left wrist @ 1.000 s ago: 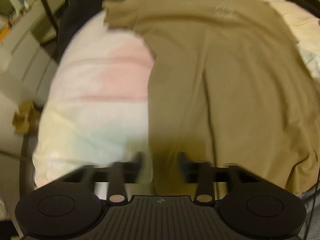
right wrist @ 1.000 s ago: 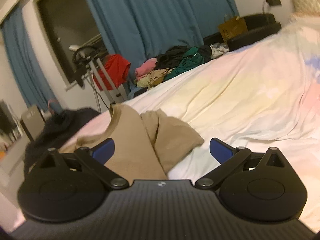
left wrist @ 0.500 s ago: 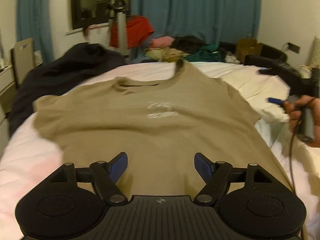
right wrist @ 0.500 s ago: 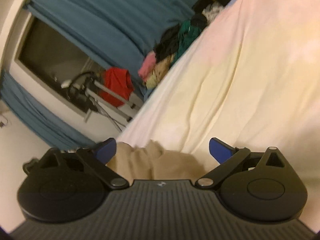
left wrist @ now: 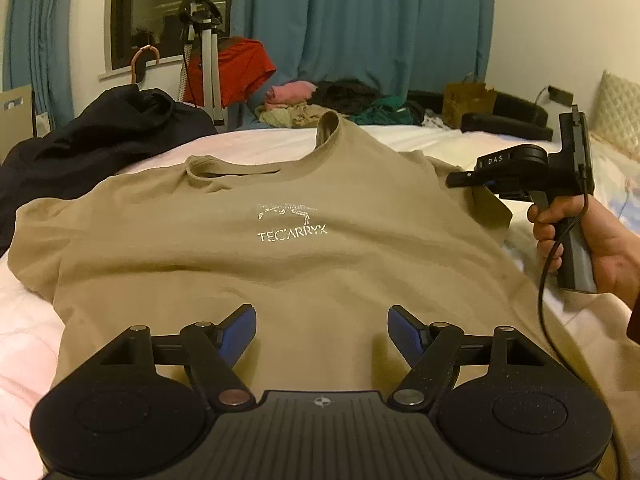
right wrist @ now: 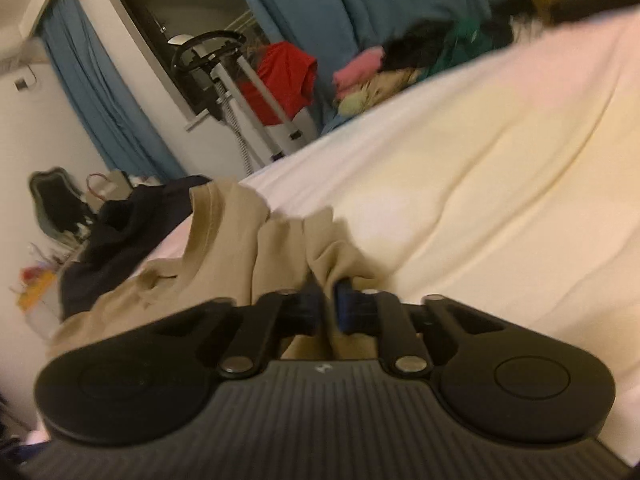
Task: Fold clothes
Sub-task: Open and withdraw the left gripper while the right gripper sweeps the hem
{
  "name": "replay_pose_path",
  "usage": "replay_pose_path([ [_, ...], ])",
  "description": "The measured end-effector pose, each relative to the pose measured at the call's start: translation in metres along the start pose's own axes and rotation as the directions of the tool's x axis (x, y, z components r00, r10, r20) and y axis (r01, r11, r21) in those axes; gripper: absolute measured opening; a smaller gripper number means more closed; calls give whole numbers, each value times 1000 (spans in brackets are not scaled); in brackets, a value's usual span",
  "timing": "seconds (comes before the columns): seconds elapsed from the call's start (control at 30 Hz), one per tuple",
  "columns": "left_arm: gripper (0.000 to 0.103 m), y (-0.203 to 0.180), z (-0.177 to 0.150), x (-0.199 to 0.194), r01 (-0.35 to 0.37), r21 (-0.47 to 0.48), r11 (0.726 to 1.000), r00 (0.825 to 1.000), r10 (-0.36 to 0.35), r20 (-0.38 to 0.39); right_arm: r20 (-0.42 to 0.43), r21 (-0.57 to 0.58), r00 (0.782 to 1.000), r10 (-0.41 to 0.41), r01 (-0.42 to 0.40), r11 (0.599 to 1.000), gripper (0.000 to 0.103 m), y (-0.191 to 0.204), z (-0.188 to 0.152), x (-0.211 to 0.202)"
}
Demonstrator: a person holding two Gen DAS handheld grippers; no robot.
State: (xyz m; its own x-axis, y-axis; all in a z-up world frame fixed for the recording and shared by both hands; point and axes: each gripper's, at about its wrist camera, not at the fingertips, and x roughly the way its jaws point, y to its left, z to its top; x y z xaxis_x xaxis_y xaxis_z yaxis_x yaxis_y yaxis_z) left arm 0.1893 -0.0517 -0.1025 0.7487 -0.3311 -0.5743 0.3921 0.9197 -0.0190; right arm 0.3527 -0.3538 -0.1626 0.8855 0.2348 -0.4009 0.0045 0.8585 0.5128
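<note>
One tan T-shirt spread chest-up on the bed, collar toward the curtains; left gripper above its lower front, jaws released, nothing between them; right gripper, in a hand, jaws clenched on the bunched sleeve; dark garment beside the shirt.

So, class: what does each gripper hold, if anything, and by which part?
The right gripper is shut on the tan T-shirt, pinching bunched fabric at its right sleeve. The left gripper holds nothing; its jaws stand open above the shirt.
</note>
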Motion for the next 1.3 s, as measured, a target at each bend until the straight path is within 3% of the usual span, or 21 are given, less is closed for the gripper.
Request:
replay_pose_path([
  [0.13, 74, -2, 3, -13, 4, 10, 1000, 999, -5, 36, 125, 51, 990, -58, 52, 997, 8, -2, 15, -28],
  [0.27, 74, -6, 1, -19, -19, 45, 999, 998, 16, 63, 227, 110, 950, -214, 193, 975, 8, -17, 20, -53],
  [0.4, 74, -8, -2, -17, -36, 56, 998, 998, 32, 55, 233, 253, 928, -290, 230, 940, 12, -47, 10, -68],
  [0.47, 74, -7, -3, -15, -40, 51, 998, 998, 37, 49, 220, 335, 925, -310, 227, 914, 27, -60, 4, -75],
  [0.53, 74, -6, -4, -14, -46, 47, 998, 998, 44, 44, 223, 438, 927, -301, 181, 881, 95, -68, -6, -86],
  [0.57, 74, -5, -4, -15, -49, 40, 998, 998, 47, 41, 234, 485, 927, -294, 150, 861, 102, -68, -13, -91],
  [0.67, 74, 1, -4, -18, -51, 3, 999, 998, 50, 30, 220, 561, 946, -239, 78, 824, 101, -61, -26, -100],
  [0.77, 74, 7, -3, -25, -47, -44, 998, 999, 48, 25, 146, 654, 979, -142, 12, 756, 100, -53, -41, -102],
  [0.83, 74, 11, -2, -32, -40, -76, 996, 999, 42, 20, 64, 679, 991, -119, 44, 733, 100, -44, -48, -97],
  [1.1, 75, 27, 2, -48, -28, -172, 985, 999, 34, 29, -13, 633, 997, -77, 67, 771, 103, -44, -81, -86],
  [1.3, 75, 36, 1, -39, -58, -214, 975, 998, 62, 11, 155, 606, 984, -91, -22, 795, 103, -43, -79, -71],
])
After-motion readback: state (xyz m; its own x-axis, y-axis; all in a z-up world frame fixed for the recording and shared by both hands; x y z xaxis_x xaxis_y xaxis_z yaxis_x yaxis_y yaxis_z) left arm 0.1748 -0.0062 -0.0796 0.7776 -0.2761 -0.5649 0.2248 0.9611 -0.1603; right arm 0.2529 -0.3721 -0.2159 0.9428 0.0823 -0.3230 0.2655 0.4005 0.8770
